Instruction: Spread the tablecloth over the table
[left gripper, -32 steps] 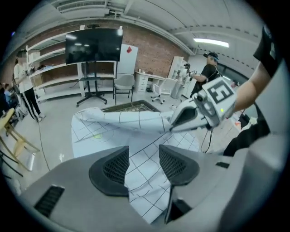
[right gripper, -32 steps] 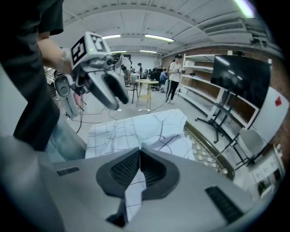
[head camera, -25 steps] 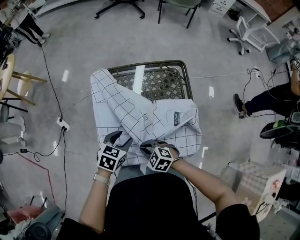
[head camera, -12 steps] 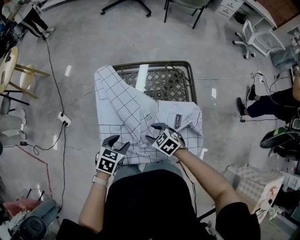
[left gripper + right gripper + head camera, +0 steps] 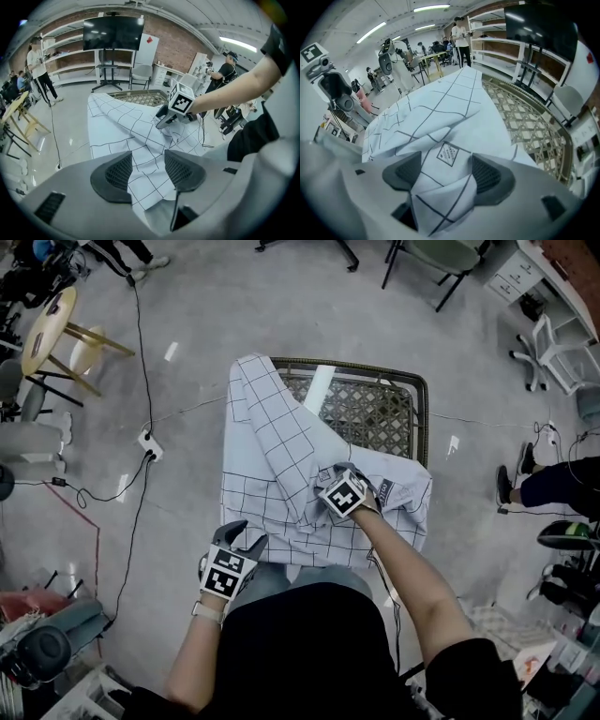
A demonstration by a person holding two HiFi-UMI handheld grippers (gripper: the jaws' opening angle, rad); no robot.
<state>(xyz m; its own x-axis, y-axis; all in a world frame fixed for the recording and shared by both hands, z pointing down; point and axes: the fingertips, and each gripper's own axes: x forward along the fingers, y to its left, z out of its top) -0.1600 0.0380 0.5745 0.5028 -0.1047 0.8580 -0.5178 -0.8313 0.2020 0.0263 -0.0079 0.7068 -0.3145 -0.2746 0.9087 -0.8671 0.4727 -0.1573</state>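
A white tablecloth [image 5: 272, 474] with a black grid lies crumpled over the left and near parts of a metal lattice table [image 5: 375, 413]. The far right of the table top is bare. My right gripper [image 5: 339, 474] is over the cloth's middle. Its jaws have just been opening, and they stand wide round a raised fold [image 5: 440, 197] with a sewn label [image 5: 449, 153]; the pads do not press on it. My left gripper [image 5: 242, 535] is at the near left edge. It is open, with the cloth's corner [image 5: 147, 178] hanging loose between its jaws. The right gripper [image 5: 161, 123] also shows in the left gripper view.
A wooden stool [image 5: 56, 329] stands far left. A power strip [image 5: 150, 442] and cables lie on the floor left of the table. Office chairs [image 5: 422, 259] stand beyond it. A seated person's legs [image 5: 553, 484] are at the right, and a screen on a stand [image 5: 112, 33] is at the back.
My right gripper has left the near edge, moved forward onto the cloth's middle and opened. My left gripper has shifted towards the near left corner.
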